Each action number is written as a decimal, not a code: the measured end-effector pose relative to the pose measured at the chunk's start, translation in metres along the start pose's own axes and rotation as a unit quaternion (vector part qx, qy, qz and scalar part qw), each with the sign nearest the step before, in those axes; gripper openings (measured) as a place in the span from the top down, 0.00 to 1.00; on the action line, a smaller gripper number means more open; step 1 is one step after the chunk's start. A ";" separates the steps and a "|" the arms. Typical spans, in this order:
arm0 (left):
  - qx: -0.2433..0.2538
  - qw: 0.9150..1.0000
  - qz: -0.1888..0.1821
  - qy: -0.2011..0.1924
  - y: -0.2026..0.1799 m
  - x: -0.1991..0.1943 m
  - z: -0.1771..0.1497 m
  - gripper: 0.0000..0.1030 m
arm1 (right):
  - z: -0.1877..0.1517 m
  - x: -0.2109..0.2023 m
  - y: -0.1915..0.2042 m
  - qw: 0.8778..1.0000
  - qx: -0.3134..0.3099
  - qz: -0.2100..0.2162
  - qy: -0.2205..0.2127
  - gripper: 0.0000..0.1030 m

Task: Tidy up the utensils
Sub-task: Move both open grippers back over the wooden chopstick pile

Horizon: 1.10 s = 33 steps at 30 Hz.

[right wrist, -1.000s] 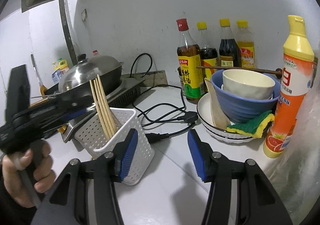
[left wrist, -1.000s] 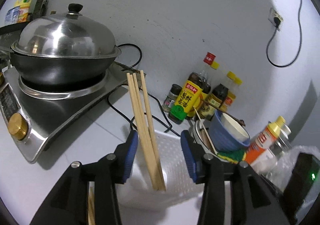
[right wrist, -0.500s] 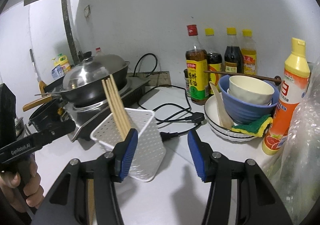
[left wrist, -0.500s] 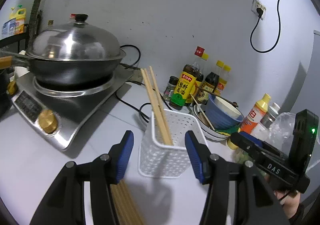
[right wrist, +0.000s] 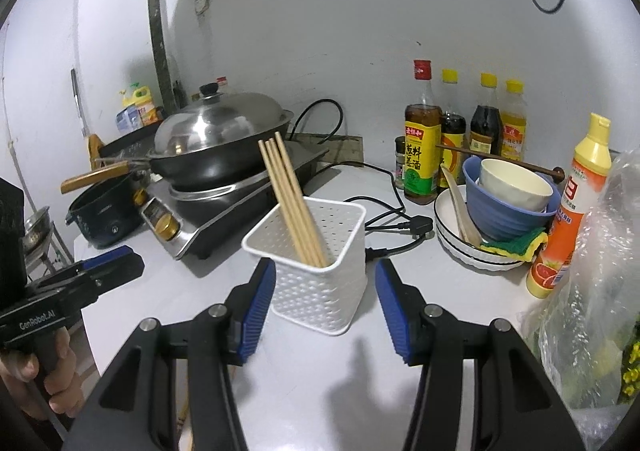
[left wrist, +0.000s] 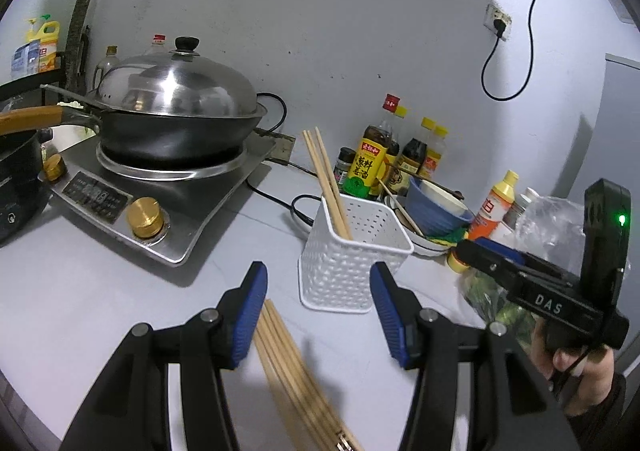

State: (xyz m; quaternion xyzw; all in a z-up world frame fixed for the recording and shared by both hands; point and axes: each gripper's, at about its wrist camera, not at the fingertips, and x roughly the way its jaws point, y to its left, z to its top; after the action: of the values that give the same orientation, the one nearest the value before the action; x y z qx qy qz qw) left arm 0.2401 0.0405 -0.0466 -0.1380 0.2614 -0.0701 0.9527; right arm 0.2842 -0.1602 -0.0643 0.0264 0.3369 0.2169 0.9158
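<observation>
A white perforated utensil holder point(left wrist: 352, 251) stands on the white counter, with several wooden chopsticks point(left wrist: 326, 179) leaning in it. The holder point(right wrist: 316, 271) and the chopsticks point(right wrist: 292, 207) also show in the right wrist view. More chopsticks point(left wrist: 296, 375) lie flat on the counter under my left gripper point(left wrist: 318, 311), which is open and empty, in front of the holder. My right gripper point(right wrist: 326, 303) is open and empty, its fingers just in front of the holder. It appears at the right of the left wrist view point(left wrist: 492, 255).
An induction cooker point(left wrist: 160, 187) with a lidded wok point(left wrist: 172, 111) stands at the left. Sauce bottles point(right wrist: 424, 155), stacked bowls on a plate point(right wrist: 504, 207), an orange bottle point(right wrist: 576, 211), black cables point(right wrist: 396, 227) and a plastic bag point(right wrist: 592, 311) crowd the right. A black pot point(right wrist: 104, 207) sits far left.
Both grippers have pulled back from the holder, so it looks smaller and farther. The chopsticks stand in the holder, free of my left gripper. The loose chopsticks on the counter have come into view.
</observation>
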 end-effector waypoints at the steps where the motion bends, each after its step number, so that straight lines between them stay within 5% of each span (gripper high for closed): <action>1: 0.003 1.000 0.000 0.001 0.001 -0.002 -0.002 0.48 | -0.001 -0.002 0.002 1.000 -0.002 -0.002 0.001 0.52; 15: -0.004 1.000 0.018 0.015 0.040 -0.028 -0.038 0.48 | -0.019 -0.001 0.033 0.999 -0.022 -0.012 0.031 0.52; 33: -0.045 0.996 0.062 0.046 0.112 -0.024 -0.075 0.48 | -0.073 0.088 0.073 0.988 -0.041 -0.018 0.148 0.52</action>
State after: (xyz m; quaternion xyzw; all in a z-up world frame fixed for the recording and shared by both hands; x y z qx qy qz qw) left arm 0.1882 0.1350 -0.1304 -0.1610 0.3160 -0.0053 0.9350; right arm 0.2703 -0.0643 -0.1602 -0.0499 0.4602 0.2160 0.8597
